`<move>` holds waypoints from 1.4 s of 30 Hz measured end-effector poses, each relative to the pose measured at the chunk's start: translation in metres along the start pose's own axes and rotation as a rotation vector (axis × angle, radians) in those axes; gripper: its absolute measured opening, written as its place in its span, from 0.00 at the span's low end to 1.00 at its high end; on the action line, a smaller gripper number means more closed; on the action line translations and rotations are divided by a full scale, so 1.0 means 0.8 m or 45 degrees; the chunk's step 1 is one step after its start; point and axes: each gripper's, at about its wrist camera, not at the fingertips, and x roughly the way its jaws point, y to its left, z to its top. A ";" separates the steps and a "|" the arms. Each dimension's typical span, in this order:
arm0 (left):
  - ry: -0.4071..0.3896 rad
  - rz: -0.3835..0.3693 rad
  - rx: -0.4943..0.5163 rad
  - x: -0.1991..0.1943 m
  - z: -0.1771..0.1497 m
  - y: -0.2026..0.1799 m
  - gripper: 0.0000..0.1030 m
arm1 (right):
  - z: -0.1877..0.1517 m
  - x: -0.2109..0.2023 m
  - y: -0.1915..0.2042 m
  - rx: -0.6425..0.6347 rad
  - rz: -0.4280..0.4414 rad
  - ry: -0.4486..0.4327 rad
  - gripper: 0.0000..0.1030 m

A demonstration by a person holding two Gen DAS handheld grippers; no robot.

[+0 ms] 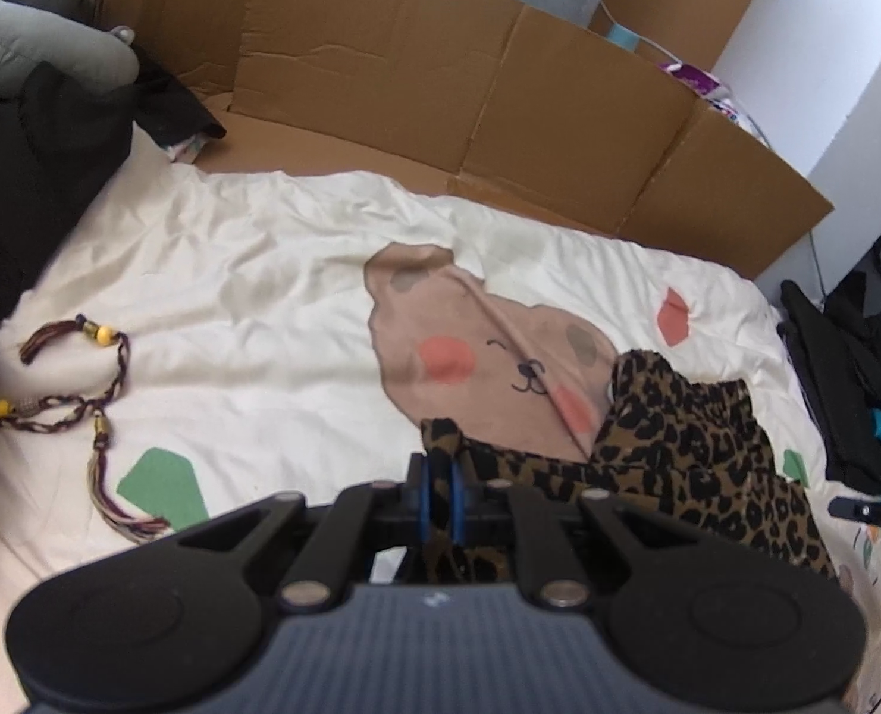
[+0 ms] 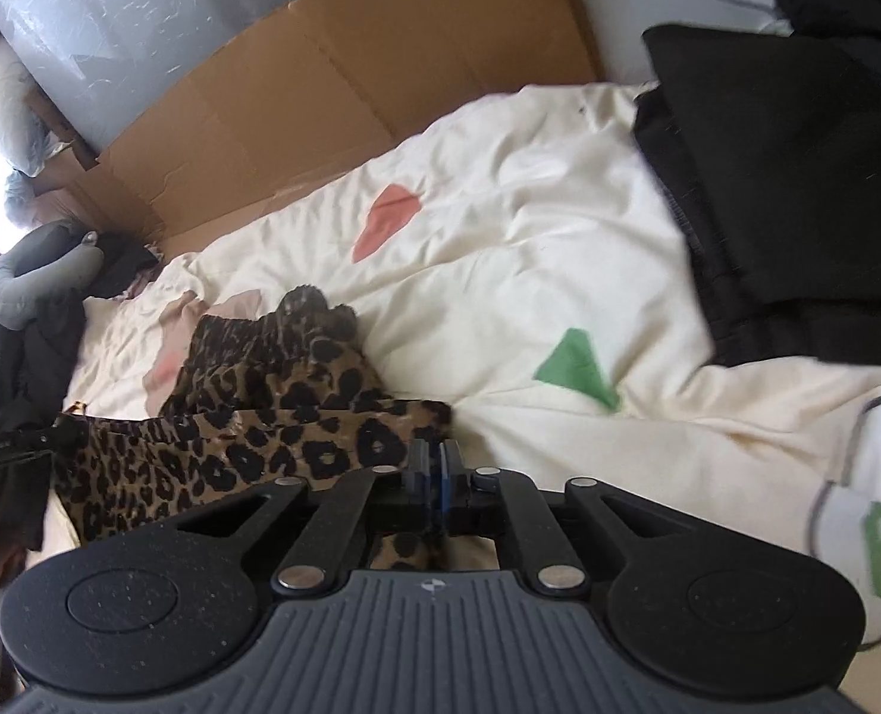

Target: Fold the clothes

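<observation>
Cream bedding with a bear print lies under both our grippers.

Our left gripper (image 1: 440,479) and right gripper (image 2: 434,470) are each clamped on an edge of one leopard-print garment (image 1: 696,446), which sags between them just ahead. It looks light, soft and limp, probably best held at corners. Beyond: one tasselled cord (image 1: 71,398) left, folded black clothes (image 2: 797,190) right.

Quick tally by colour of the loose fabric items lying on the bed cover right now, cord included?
Leopard print: 1, the leopard-print garment, pinched by the left gripper and the right gripper
Black: 2, the black pile and the folded black stack
Maroon with yellow beads: 1, the braided tassel cord
Total: 4
</observation>
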 end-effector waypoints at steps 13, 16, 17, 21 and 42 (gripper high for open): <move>0.005 -0.001 0.015 0.006 -0.003 0.002 0.07 | -0.003 0.063 -0.006 -0.003 -0.003 0.123 0.26; 0.008 -0.003 0.018 0.007 -0.004 0.002 0.07 | -0.004 0.070 -0.006 -0.015 -0.012 0.134 0.32; 0.009 -0.003 0.019 0.008 -0.005 0.002 0.07 | -0.004 0.072 -0.006 -0.020 -0.012 0.137 0.33; 0.019 -0.002 0.021 0.010 -0.006 0.004 0.07 | -0.002 0.080 -0.010 -0.023 0.017 0.154 0.36; -0.028 -0.025 0.037 -0.015 -0.003 -0.007 0.07 | 0.002 0.000 -0.003 -0.022 0.131 -0.005 0.04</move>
